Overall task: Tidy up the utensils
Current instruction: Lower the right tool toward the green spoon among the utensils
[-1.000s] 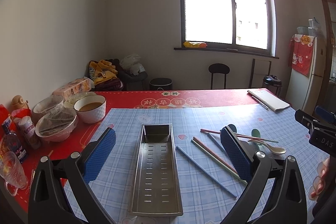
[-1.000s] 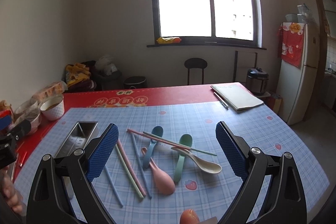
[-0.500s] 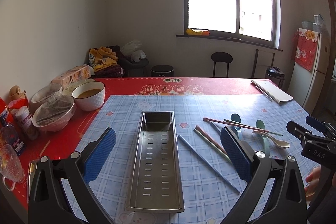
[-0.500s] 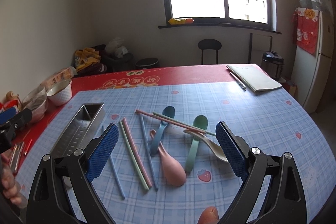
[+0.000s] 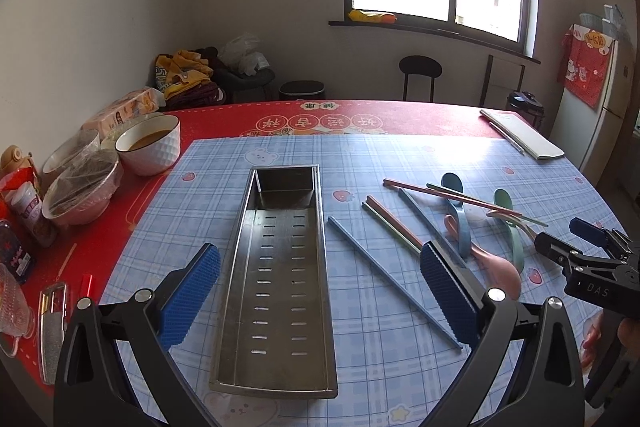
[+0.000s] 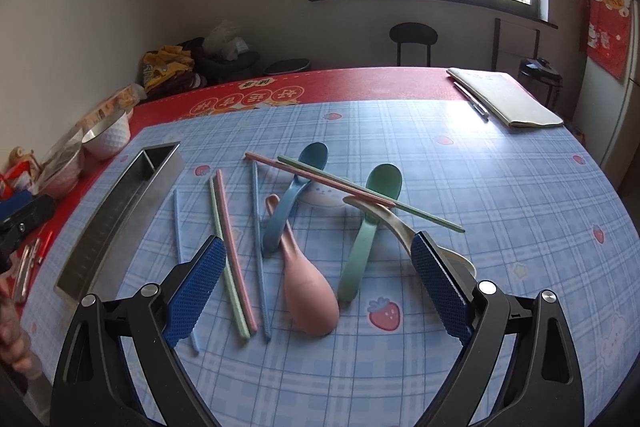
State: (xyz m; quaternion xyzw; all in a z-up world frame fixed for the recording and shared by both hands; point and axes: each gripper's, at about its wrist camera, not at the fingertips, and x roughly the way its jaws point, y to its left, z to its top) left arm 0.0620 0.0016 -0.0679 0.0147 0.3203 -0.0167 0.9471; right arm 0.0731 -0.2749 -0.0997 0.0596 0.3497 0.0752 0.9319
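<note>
Left gripper (image 5: pixel 320 297) hung over the steel tray (image 5: pixel 280 291), jaws wide open, empty. Chopsticks (image 6: pixel 232 259) and spoons (image 6: pixel 308 291) lay loose on the table (image 6: pixel 500 211) at the tray's 3 o'clock. Right gripper (image 6: pixel 316 287) hovered above the pink spoon, jaws open, empty.

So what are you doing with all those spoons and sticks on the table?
A person is holding a gripper in each hand to tidy up utensils. Both are open and empty. The left gripper is above the metal tray, which has nothing in it yet. The right gripper is above the pile, with the pink spoon right between its fingers. The blue spoon, green spoon, white spoon and the chopsticks all lie loose on the blue checked cloth.
</note>
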